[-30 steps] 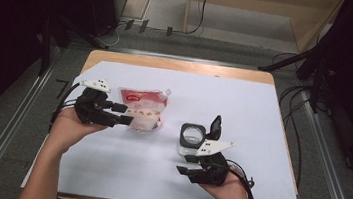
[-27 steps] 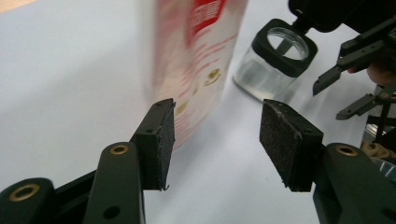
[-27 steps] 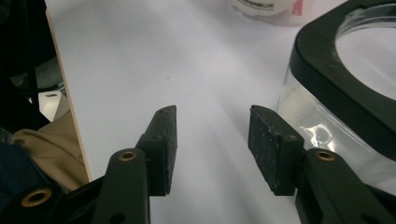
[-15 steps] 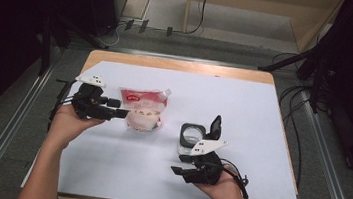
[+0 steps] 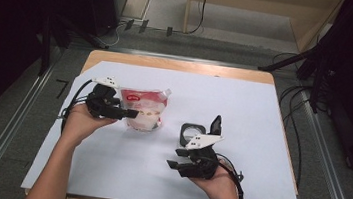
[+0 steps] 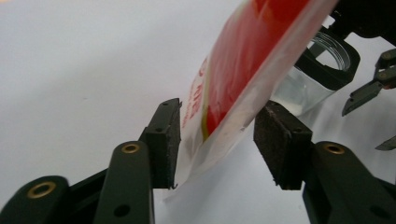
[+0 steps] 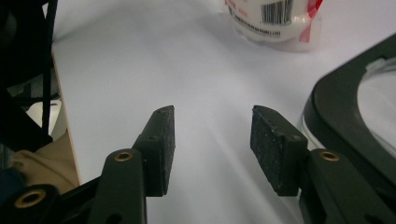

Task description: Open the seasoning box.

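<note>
Black rubber pads of the left claw stand apart on either side of the lower edge of a red-and-white pouch; the left gripper view shows the pouch's sealed edge lying against the one pad while a clear gap remains before the other, so the claw is narrowed around the pouch but not yet clamped on it. In the high view the same left claw reaches the pouch from its left side, with the pouch on the white-covered worktop near its middle-left. The step in hand appears to be taking hold of the pouch; the next move would call for closing the pads on the flat seal, squarely enough that the slick film does not slide out, before any lifting towards the clear container with the black rim that sits just right of the pouch. The right claw hangs wide and holds nothing, its pads over bare worktop with the container's black rim close at one side; in the high view the right claw rests low in the hand, near the container but apart from it. The pouch's contents are hard to judge: pale matter shows through the film, and the printed label is too small to read. The container's black lid seems to stand raised behind it, though its hinge is hidden. The container's base is cut off in the right gripper view.
</note>
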Tool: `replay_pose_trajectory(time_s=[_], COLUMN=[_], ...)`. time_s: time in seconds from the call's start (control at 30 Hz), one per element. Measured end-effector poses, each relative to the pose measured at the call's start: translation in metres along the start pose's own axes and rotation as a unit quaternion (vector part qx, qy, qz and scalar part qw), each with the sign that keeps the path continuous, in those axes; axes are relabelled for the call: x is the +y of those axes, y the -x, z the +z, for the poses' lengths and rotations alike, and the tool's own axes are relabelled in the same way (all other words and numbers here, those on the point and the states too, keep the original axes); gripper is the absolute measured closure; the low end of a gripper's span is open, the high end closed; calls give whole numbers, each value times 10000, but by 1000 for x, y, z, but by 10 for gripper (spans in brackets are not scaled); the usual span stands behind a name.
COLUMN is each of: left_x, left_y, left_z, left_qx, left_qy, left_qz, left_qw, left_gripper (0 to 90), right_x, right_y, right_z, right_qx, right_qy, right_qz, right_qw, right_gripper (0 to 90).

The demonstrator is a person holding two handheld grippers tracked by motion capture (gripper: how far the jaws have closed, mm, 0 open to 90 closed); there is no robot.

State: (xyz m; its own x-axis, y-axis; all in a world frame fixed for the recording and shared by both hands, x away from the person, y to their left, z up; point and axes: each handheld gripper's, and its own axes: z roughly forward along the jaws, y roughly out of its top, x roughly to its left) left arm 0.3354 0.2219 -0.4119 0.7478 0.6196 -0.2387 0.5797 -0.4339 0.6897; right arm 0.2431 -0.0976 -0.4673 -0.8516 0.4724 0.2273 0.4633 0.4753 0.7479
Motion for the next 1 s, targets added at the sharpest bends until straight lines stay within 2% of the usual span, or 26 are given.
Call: replay_pose_trajectory(time_s=[0.23, 0.33, 0.47, 0.5, 0.53, 0.57, 0.67, 0.73, 0.83, 1.0], left_x=[1, 0, -1, -2, -2, -2, -2, -1, 3, 6], left_y=[0, 0, -1, 0, 0, -1, -2, -1, 3, 6], left_z=[5, 6, 7, 8, 8, 9, 9, 7, 1, -8], left_qx=[-49, -2, -96, -115, -115, -200, -257, -310, -277, -221], left_qy=[84, 148, 244, 259, 259, 266, 272, 398, 537, 470], left_qz=[-64, -8, 3, 59, 59, -38, -76, -187, -243, -232], left_qw=[9999, 9999, 9997, 9996, 9996, 9994, 9993, 9986, 9979, 9984], left_gripper=[600, 672, 783, 821, 852, 865, 883, 893, 900, 900], right_x=[14, 22, 26, 26, 26, 24, 23, 22, 21, 20], right_y=[-1, -3, -6, -8, -8, -9, -9, -9, -10, -10], right_z=[11, 16, 22, 25, 25, 28, 28, 30, 32, 34], right_qx=[-65, -63, -95, -80, -80, -76, -76, -68, -66, -65], right_qy=[55, 92, 110, 108, 108, 75, 83, 88, 77, 114], right_qz=[37, 38, 9, -3, -3, -44, -33, -61, -64, -123], right_qw=[10000, 9999, 9999, 9999, 9999, 9999, 9999, 9999, 9999, 9998], right_gripper=[502, 502, 503, 504, 504, 504, 505, 506, 507, 508])
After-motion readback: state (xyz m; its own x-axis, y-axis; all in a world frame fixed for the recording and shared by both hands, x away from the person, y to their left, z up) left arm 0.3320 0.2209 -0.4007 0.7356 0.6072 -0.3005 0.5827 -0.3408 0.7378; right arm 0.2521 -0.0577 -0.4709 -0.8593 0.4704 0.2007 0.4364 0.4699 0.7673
